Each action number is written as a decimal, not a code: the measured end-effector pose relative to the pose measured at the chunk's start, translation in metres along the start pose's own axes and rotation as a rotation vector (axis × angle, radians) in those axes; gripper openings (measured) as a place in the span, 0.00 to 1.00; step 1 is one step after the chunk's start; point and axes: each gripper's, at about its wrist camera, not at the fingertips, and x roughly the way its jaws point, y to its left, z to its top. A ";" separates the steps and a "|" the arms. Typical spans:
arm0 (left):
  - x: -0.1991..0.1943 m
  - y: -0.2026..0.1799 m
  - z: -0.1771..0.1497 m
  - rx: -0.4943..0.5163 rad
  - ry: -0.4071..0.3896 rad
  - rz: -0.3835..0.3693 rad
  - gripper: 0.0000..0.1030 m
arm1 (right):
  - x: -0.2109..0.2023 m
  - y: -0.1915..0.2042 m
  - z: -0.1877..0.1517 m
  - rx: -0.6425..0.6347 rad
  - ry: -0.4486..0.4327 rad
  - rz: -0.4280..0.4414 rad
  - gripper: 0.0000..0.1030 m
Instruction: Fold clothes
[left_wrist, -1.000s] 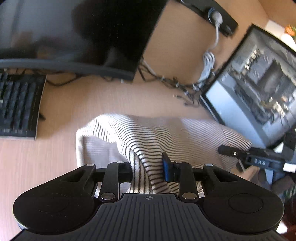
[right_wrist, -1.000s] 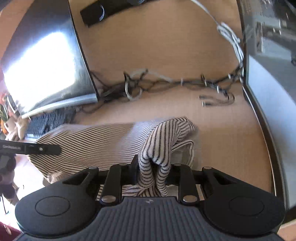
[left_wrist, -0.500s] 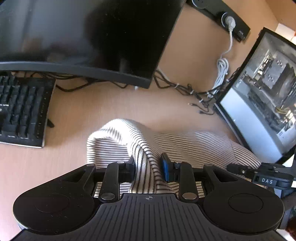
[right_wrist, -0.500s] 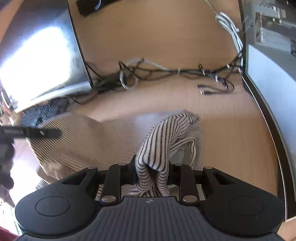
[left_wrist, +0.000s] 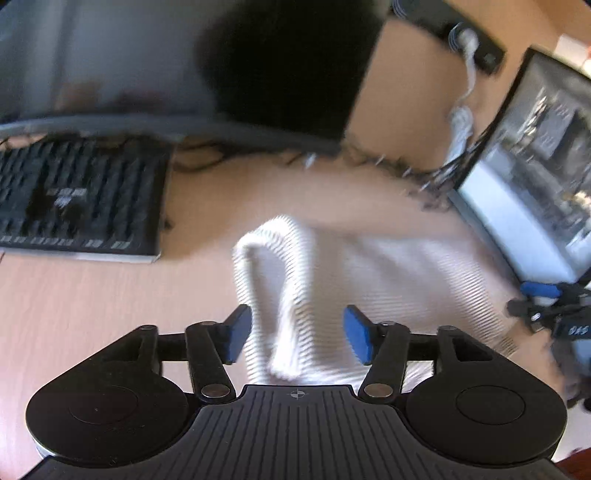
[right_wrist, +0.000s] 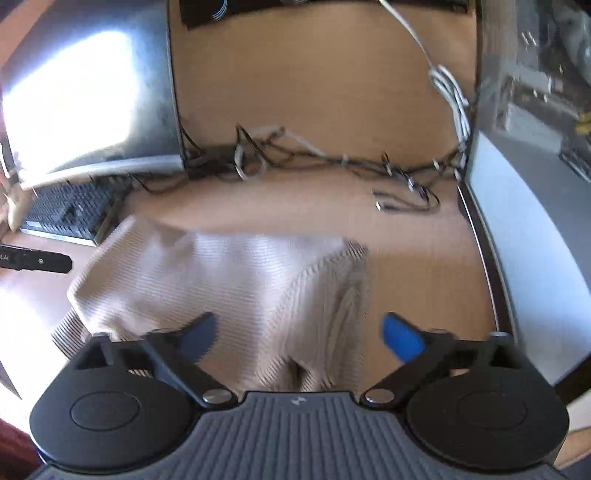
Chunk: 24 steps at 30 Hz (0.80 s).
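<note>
A white garment with thin dark stripes (left_wrist: 388, 280) lies on the wooden desk, blurred by motion. In the left wrist view my left gripper (left_wrist: 297, 332) is open, its blue pads apart on either side of a raised fold of the cloth (left_wrist: 288, 295). In the right wrist view the same garment (right_wrist: 207, 273) spreads to the left, and my right gripper (right_wrist: 299, 338) is open with a bunched fold (right_wrist: 325, 314) between its spread fingers. The right gripper also shows at the right edge of the left wrist view (left_wrist: 546, 310).
A black keyboard (left_wrist: 74, 199) lies at the left under a dark monitor (left_wrist: 184, 66). A second screen (left_wrist: 535, 177) stands at the right. Tangled cables (right_wrist: 332, 162) run along the back of the desk (right_wrist: 417, 266). A power strip (left_wrist: 461, 22) hangs on the wall.
Both grippers have opened and let go of the striped garment folds they were holding. The cloth has dropped onto the desk. Both views are blurred by motion.
</note>
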 end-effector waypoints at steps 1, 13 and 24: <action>0.000 -0.006 0.003 -0.001 -0.008 -0.026 0.73 | 0.000 0.004 0.005 0.010 -0.021 0.027 0.98; 0.058 -0.054 -0.029 0.072 0.146 -0.002 0.96 | 0.050 -0.004 -0.029 0.259 -0.012 0.186 1.00; 0.028 -0.047 -0.015 0.096 0.039 0.037 0.96 | 0.033 0.004 -0.024 0.209 0.015 0.153 0.93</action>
